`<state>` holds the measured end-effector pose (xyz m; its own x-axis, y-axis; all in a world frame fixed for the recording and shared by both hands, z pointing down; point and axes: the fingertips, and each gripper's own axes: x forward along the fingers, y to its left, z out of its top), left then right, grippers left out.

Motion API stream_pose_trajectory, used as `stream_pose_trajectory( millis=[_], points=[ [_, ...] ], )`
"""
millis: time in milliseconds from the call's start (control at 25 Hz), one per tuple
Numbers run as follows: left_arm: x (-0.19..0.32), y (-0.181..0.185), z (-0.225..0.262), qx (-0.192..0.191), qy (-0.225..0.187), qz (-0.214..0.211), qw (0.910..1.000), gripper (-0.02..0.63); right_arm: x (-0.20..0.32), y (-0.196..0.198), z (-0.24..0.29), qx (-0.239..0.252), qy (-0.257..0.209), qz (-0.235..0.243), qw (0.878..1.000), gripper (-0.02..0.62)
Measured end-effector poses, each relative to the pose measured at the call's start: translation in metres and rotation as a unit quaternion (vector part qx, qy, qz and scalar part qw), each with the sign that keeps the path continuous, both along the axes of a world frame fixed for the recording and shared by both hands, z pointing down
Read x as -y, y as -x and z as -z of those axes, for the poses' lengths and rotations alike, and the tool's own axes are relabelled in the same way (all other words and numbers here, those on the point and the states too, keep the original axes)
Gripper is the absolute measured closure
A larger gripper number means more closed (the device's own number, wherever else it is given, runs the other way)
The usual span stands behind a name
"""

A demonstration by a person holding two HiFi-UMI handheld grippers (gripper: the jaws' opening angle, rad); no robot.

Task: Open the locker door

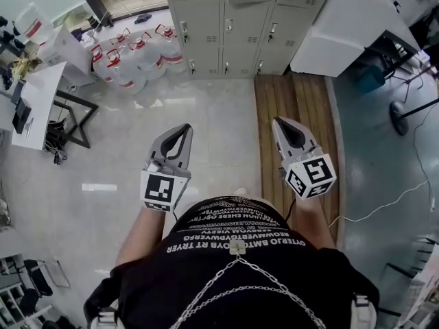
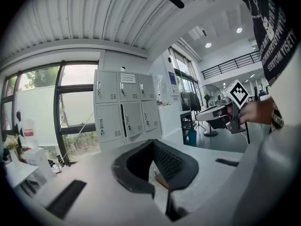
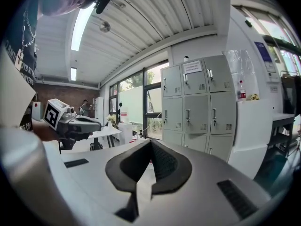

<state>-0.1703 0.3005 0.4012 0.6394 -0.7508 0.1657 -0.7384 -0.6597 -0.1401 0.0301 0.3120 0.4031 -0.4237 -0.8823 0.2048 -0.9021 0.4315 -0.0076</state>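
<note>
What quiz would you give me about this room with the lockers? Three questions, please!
1. True or false: the left gripper is touching the lockers.
2. In the head view, what stands left of the lockers? A) water jugs B) bicycles C) a sofa
3. Fill in: the jaws of the right gripper are ____.
Key: 1 false; 2 A; 3 shut.

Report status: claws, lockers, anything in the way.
Left claw and right claw shut, empty. Lockers ahead, neither claw at a door yet. Water jugs left of lockers, off the path.
</note>
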Motion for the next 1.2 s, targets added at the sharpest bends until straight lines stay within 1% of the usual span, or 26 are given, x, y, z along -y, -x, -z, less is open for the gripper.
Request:
stream_pose_trajectory(
  millis=[120,160,200,240,320,480,640,760,880,1000,1120,1200],
  points=[
    [0.014,-0.017,0.0,0.006,0.0,0.009,0.9999,0.601,0.014,-0.024,0.003,0.013,-0.007,-0.014,1.0,0.598],
    [0.018,-0.023,0.0,0.008,-0.001,0.013,0.9999,0.601,0.018,-0.031,0.003,0.018,-0.007,-0.013,1.0,0.563],
    [0.022,-0.027,0.0,0.01,-0.001,0.018,0.9998,0.601,0.021,-0.036,0.002,0.022,-0.005,-0.01,1.0,0.51],
    [0.025,-0.032,0.0,0.011,-0.002,0.024,0.9997,0.601,0.023,-0.041,0.001,0.024,-0.003,-0.006,1.0,0.489],
    [0.03,-0.042,0.0,0.008,0.0,0.033,0.9994,0.601,0.026,-0.05,-0.002,0.024,0.001,0.003,1.0,0.472],
    [0.033,-0.064,-0.002,0.0,0.008,0.045,0.9989,0.601,0.028,-0.066,-0.007,0.029,0.005,0.026,0.999,0.462],
    [0.033,-0.083,-0.004,0.008,0.011,0.05,0.9986,0.601,0.033,-0.075,-0.01,0.05,0.009,0.043,0.998,0.446],
    [0.037,-0.083,-0.002,0.016,0.011,0.057,0.9982,0.601,0.04,-0.079,-0.013,0.057,0.015,0.044,0.997,0.428],
    [0.045,-0.081,0.005,-0.004,0.011,0.058,0.9983,0.597,0.051,-0.08,-0.015,0.065,0.021,0.048,0.997,0.388],
    [0.057,-0.078,0.004,-0.016,0.011,0.053,0.9984,0.594,0.062,-0.078,-0.018,0.066,0.022,0.045,0.997,0.379],
    [0.077,-0.085,-0.006,-0.021,0.018,0.04,0.9988,0.538,0.076,-0.08,-0.027,0.064,0.029,0.035,0.997,0.374],
    [0.092,-0.088,-0.01,-0.025,0.017,0.031,0.9991,0.524,0.088,-0.077,-0.032,0.059,0.033,0.029,0.997,0.371]
  ],
)
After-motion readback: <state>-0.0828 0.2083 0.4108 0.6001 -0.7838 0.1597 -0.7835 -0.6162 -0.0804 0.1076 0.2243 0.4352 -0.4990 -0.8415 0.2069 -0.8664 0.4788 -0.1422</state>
